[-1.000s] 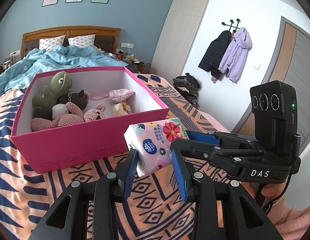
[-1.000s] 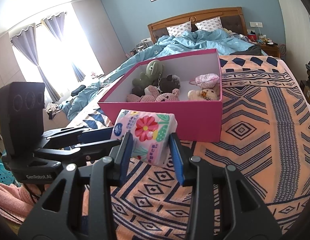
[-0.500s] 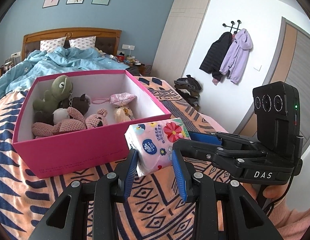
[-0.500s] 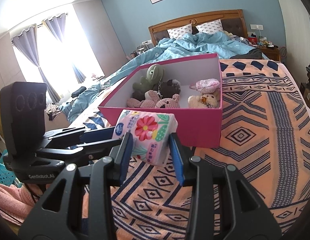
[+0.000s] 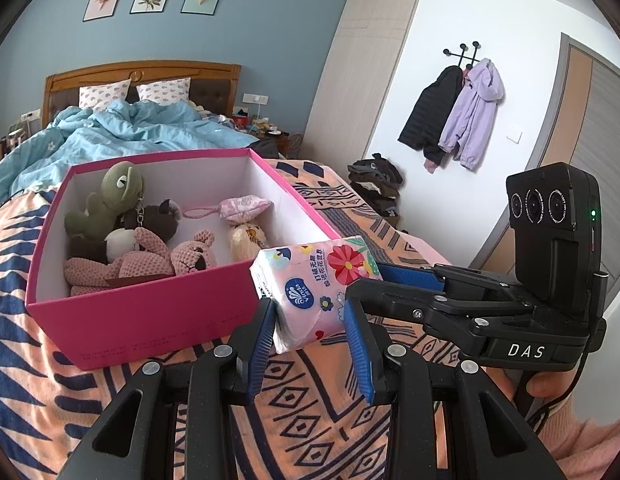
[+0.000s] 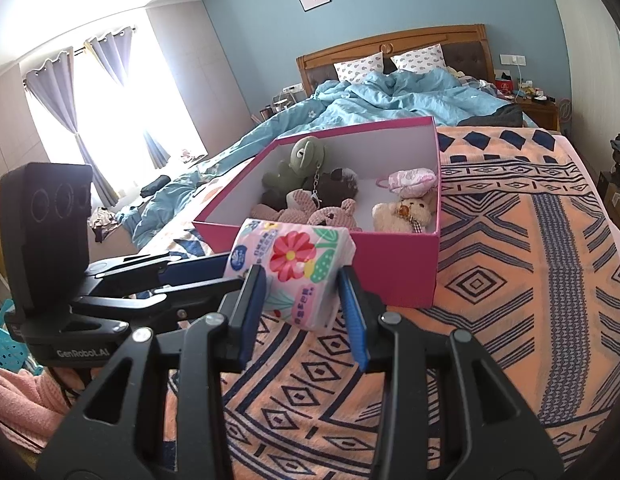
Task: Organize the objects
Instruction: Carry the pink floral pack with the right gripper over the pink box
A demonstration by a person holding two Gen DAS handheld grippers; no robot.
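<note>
A pink flowered tissue pack (image 5: 314, 284) is held between both grippers, above the patterned bedspread and just in front of the pink box (image 5: 157, 312). My left gripper (image 5: 310, 340) is shut on one end of the pack. My right gripper (image 6: 303, 312) is shut on the other end of the pack (image 6: 293, 264). The pink box (image 6: 398, 272) holds several plush toys: a green dinosaur (image 5: 117, 192), pink bears (image 5: 149, 260), a cream bear (image 6: 402, 212) and a pink pouch (image 5: 241, 208). Each gripper shows in the other's view, coming in from the side.
The box stands on an orange and blue patterned bedspread (image 6: 510, 280). A crumpled blue duvet (image 5: 129, 132) and the wooden headboard (image 5: 149, 76) lie behind it. Coats (image 5: 462, 120) hang on the right wall. Curtains and a bright window (image 6: 101, 120) are at the left.
Both grippers have risen with the tissue pack and moved toward the box; the box interior shows more from above.
</note>
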